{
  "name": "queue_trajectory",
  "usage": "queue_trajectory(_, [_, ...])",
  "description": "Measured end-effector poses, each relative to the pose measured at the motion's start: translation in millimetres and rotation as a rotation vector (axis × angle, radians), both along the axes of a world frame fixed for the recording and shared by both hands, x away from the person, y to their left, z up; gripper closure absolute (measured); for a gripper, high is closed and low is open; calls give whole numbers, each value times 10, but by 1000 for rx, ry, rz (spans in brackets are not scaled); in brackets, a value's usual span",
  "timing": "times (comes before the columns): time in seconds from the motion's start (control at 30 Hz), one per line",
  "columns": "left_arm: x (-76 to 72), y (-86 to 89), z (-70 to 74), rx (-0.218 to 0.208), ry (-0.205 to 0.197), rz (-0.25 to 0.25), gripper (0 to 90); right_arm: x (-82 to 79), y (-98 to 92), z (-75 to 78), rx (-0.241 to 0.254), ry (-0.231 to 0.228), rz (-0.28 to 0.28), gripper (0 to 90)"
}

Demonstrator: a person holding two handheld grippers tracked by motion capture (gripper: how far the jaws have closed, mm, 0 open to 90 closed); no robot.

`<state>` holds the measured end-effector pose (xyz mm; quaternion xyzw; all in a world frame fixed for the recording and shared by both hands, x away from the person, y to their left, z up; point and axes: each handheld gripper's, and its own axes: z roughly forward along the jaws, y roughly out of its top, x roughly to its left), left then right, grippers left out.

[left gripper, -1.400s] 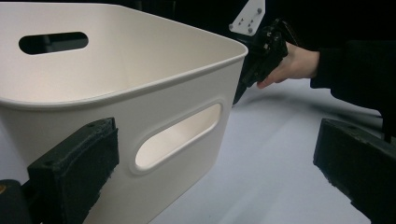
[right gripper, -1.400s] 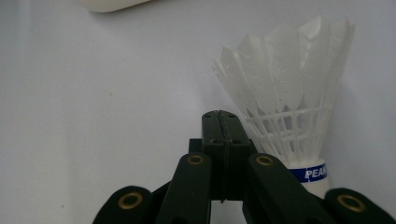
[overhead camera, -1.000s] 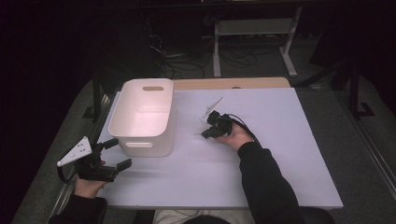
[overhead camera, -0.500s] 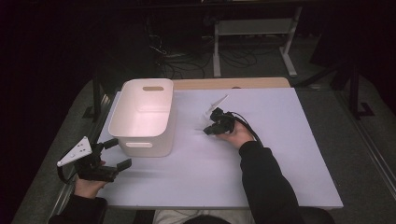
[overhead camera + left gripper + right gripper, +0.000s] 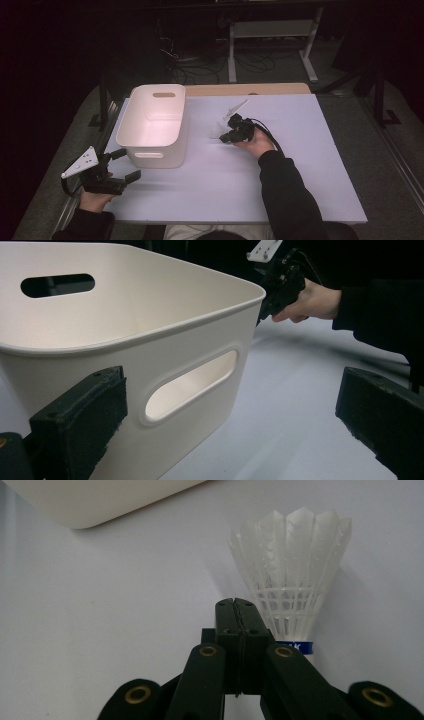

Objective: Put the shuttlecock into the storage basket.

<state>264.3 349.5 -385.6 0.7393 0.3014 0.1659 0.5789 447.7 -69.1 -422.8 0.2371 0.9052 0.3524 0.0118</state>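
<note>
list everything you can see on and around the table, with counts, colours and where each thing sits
white plastic bin with slot handles: one, white, left half of the table, open side up, nothing seen inside
white feather shuttlecock with a blue band: one, white, on the table right of the bin, just past the right claw's tips
white table top: one, white, under everything
metal frame: one, pale grey, on the dark floor beyond the table
cables: several, dark, on the floor behind the table
left claw: one, black, jaws open, at the bin's near corner
right claw: one, black, jaws shut together with nothing between them, beside the shuttlecock
dark sleeves: two, at the near edge
</note>
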Motion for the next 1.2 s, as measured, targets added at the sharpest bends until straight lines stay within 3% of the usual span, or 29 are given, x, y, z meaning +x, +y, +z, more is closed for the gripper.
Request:
queue_trajectory(0.7, [0,-2,0,-1,2,1,0,-43,-218,227,5,-3,-19,759])
queue_trajectory(1.0, [2,-3,-2,3,4,-1,0,-22,-253,320,6,22,-47,539])
queue_trajectory(1.07, [3,-3,-1,3,5,-2,0,-17,-255,348,0,10,-70,430])
queue_trajectory(1.2, [1,-2,-1,0,5,-1,1,-9,-274,392,17,7,-84,320])
